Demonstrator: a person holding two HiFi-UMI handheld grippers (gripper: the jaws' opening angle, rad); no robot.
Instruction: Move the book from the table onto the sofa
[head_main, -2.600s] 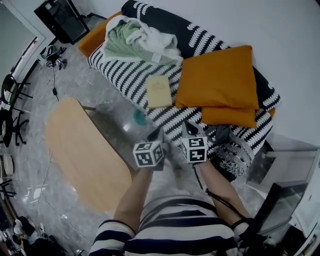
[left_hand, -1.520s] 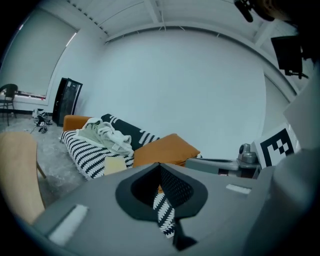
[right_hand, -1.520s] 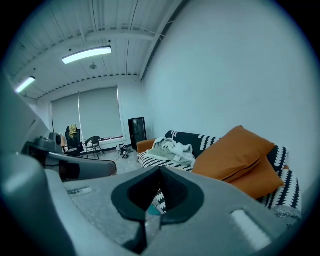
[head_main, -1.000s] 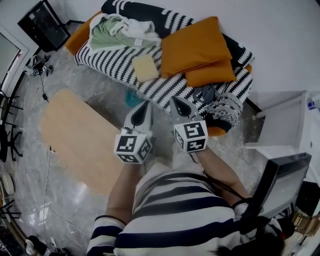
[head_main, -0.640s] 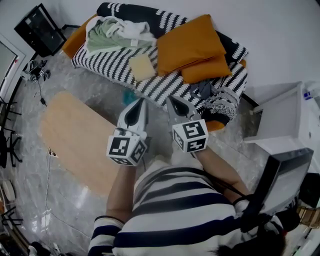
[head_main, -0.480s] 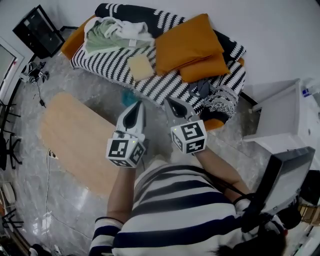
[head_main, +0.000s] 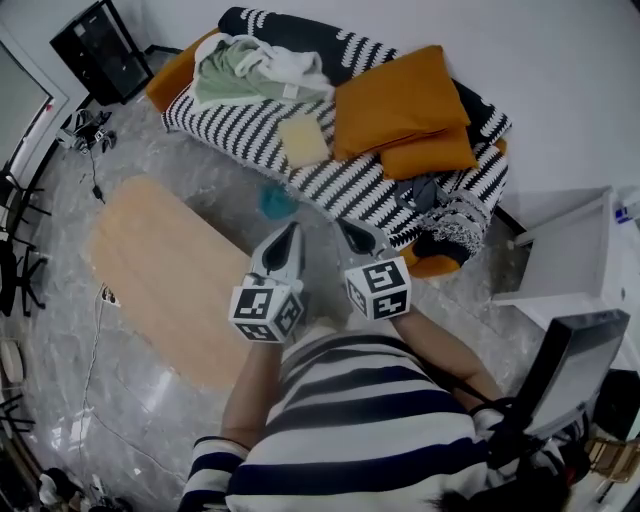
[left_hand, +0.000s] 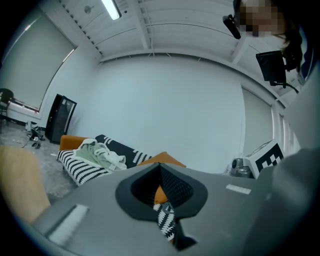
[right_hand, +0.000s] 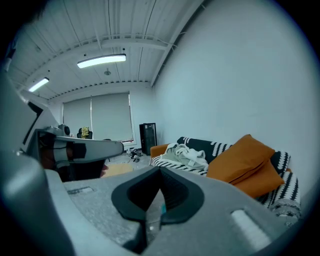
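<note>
Left gripper (head_main: 290, 229) and right gripper (head_main: 346, 223) are held closed, empty; what looks like the book (head_main: 303, 140) is seen on the sofa (head_main: 235, 132), so placement is judged done, only withdrawal needed.

No legible text, numbers or brand names anywhere. The closest things to signs are the black-and-white square markers on the left cube (head_main: 267, 311), behind the left gripper (head_main: 291, 228), and on the right cube (head_main: 378, 288), behind the right gripper (head_main: 343, 224) (coded patterns, no letters). The small label (right_hand: 80, 190) left of the right gripper's jaws is too blurred to read. Same for the pale strip (left_hand: 238, 188) right of the left gripper's jaws. The book (head_main: 303, 140), ahead of both grippers, shows no readable cover print.
</note>
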